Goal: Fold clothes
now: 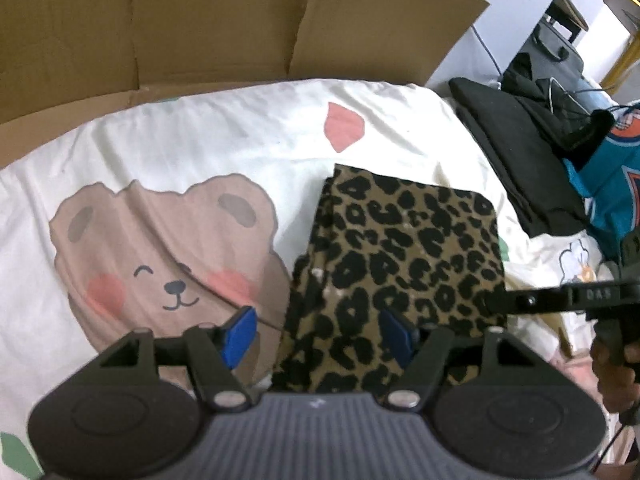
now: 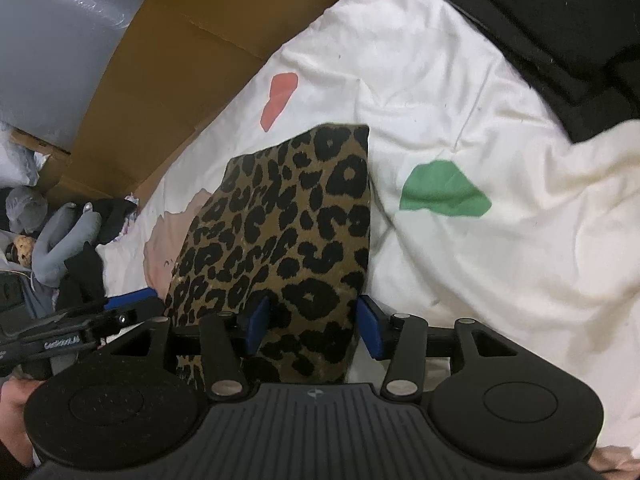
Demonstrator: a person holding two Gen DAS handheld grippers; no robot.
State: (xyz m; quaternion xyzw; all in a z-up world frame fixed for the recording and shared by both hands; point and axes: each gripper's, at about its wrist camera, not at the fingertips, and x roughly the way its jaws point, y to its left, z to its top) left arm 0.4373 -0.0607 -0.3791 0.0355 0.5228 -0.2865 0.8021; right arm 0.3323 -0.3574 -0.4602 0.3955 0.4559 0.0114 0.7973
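A folded leopard-print garment [image 1: 400, 264] is laid flat on the cream bear-print bedsheet [image 1: 168, 160], just beside the printed bear's face. The left gripper [image 1: 318, 334] is held spread wide over the garment's near left edge, nothing being gripped. The right gripper [image 2: 316, 328] is likewise held apart, its blue pads [image 2: 370, 330] straddling the garment's near right corner.

Tan-and-black leopard-print garment [image 1: 396, 264]; cream sheet [image 1: 224, 132] with brown bear, possibly pink-cheeked.
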